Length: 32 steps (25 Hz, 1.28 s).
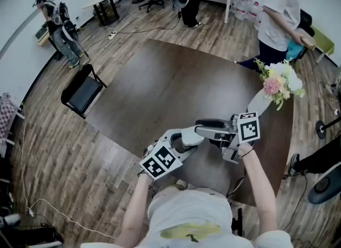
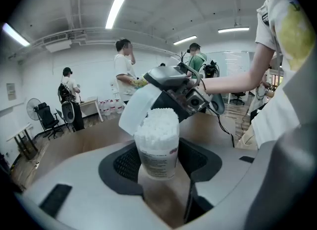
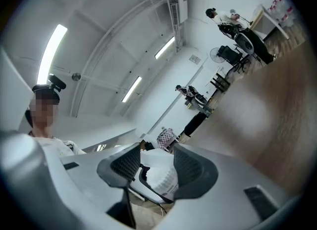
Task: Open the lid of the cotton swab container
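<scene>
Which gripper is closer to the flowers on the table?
Right. The right gripper is on the flowers' side, apart from them; the left gripper lies beyond it, closer to the person's body.

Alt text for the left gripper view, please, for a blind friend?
A clear plastic tub packed with white cotton swabs is clamped between the dark jaws of the left gripper, its white hinged lid flipped up. Behind, the right gripper holds that lid.

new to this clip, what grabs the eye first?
The cotton swab container, packed with white swabs, stands clamped between the jaws of the left hand-held gripper, over the near edge of the dark table. Its white lid is flipped up, between the jaws of the right hand-held gripper. A bunch of flowers sits at the table's far right edge.
</scene>
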Tool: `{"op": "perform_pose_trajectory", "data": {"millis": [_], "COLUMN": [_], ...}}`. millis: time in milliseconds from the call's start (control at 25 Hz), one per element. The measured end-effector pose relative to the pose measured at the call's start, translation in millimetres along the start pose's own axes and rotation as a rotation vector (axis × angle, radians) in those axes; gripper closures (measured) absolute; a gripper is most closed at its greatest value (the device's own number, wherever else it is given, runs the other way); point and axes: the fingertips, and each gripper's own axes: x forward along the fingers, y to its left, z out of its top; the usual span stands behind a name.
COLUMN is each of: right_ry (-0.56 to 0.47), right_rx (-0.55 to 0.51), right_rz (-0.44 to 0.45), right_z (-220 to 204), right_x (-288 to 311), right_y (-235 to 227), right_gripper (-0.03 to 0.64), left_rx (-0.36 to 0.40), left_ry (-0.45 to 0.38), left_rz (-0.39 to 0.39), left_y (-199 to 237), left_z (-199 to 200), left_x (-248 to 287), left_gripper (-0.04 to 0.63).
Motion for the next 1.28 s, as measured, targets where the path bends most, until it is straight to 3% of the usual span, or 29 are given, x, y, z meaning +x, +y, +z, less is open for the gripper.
{"op": "perform_pose_trajectory", "data": {"millis": [280,520,680,760,960,1280], "right_ry": [-0.026,-0.04,-0.082,-0.088,-0.095,-0.143], "right_rx": [0.057,0.003,-0.044,-0.073,-0.193,-0.33], "right_rz": [0.011,-0.014,-0.061,-0.094,-0.233,-0.413], "right_z": [1.6,4.5,8.4,8.0,5.0,1.2], "right_x": [0.8,-0.1,-13.2,-19.9,-35.9,-57.5], "right_y": [1.7,3.7,-4.6,-8.1,-19.7,-31.0], "right_gripper": [0.394,0.394,0.396,0.417,0.561,0.595], "left_rx": [-0.014,-0.062,-0.133,-0.165,-0.205,-0.288], "left_ry": [-0.021,-0.049,-0.073,-0.08,-0.08,-0.112], "left_rz": [0.012,0.015,0.058,0.095,0.187,0.327], "left_y": [-2.5,-2.0,7.0,14.4,28.2,48.5], "left_z": [1.2,2.5,-5.4,-8.9,-12.1,-18.1], "left_x": [-2.7,-4.2,-4.8,-6.2,-8.7,-25.3], "left_gripper": [0.356,0.357,0.359,0.359,0.359,0.359]}}
